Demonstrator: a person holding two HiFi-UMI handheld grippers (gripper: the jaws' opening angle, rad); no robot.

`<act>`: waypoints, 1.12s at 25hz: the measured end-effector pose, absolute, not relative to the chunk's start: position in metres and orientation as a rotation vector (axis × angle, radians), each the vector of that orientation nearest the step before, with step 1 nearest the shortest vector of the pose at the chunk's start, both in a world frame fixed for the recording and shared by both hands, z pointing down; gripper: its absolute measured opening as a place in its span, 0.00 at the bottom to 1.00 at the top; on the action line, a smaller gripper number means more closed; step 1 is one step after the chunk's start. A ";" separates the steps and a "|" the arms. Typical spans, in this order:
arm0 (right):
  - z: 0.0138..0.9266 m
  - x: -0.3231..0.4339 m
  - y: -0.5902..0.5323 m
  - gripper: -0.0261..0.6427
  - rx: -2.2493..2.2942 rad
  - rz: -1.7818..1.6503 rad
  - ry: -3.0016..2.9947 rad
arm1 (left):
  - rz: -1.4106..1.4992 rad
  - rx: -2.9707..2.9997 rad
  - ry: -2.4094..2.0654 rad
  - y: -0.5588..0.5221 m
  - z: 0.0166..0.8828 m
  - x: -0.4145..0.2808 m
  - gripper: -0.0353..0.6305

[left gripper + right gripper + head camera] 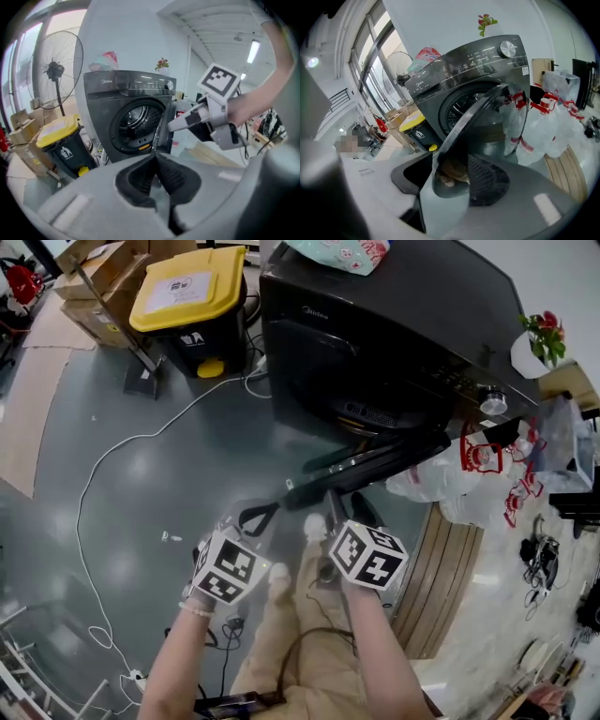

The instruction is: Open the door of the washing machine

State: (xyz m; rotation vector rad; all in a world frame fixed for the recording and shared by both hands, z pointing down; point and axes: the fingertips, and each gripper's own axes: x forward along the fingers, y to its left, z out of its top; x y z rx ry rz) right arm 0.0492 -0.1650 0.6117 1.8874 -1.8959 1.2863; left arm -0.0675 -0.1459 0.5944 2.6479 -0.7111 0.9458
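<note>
The dark washing machine [375, 324] stands ahead with its round door [375, 460] swung out towards me. In the right gripper view the door's rim [487, 112] runs down between the jaws of my right gripper [450, 159], which stand wide and do not clamp it. In the head view the right gripper [339, 507] sits at the door's outer edge. My left gripper [261, 517] hangs just left of it, away from the door. Its jaws [155, 159] are shut with nothing between them, and beyond them are the open drum [136, 124] and the right gripper [206, 117].
A black bin with a yellow lid [192, 296] and cardboard boxes [94, 277] stand left of the machine. A white cable [103, 474] trails over the grey floor. Plastic bags [487, 474] and wooden boards [450, 568] crowd the right side. A fan [56, 70] stands at the far left.
</note>
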 end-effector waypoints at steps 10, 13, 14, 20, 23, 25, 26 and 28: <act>0.616 0.049 -0.158 0.36 1.934 1.212 -1.892 | 0.899 2.681 -0.801 -0.126 0.552 -0.103 0.04; 0.616 0.049 -0.150 0.36 1.915 1.182 -1.881 | 0.898 2.675 -0.802 -0.120 0.548 -0.108 0.04; 0.616 0.050 -0.147 0.36 1.908 1.176 -1.876 | 0.896 2.674 -0.802 -0.118 0.547 -0.109 0.04; 0.614 0.060 -0.124 0.36 1.869 1.128 -1.868 | 0.861 2.672 -0.808 -0.117 0.532 -0.104 0.04; 0.614 0.067 -0.107 0.36 1.849 1.107 -1.863 | 0.848 2.674 -0.809 -0.117 0.527 -0.099 0.04; 0.613 0.074 -0.094 0.36 1.844 1.103 -1.854 | 0.844 2.677 -0.808 -0.117 0.523 -0.094 0.04; 0.613 0.078 -0.087 0.36 1.843 1.104 -1.847 | 0.841 2.679 -0.807 -0.117 0.521 -0.091 0.04; 0.613 0.087 -0.072 0.36 1.841 1.106 -1.829 | 0.831 2.682 -0.806 -0.115 0.517 -0.086 0.04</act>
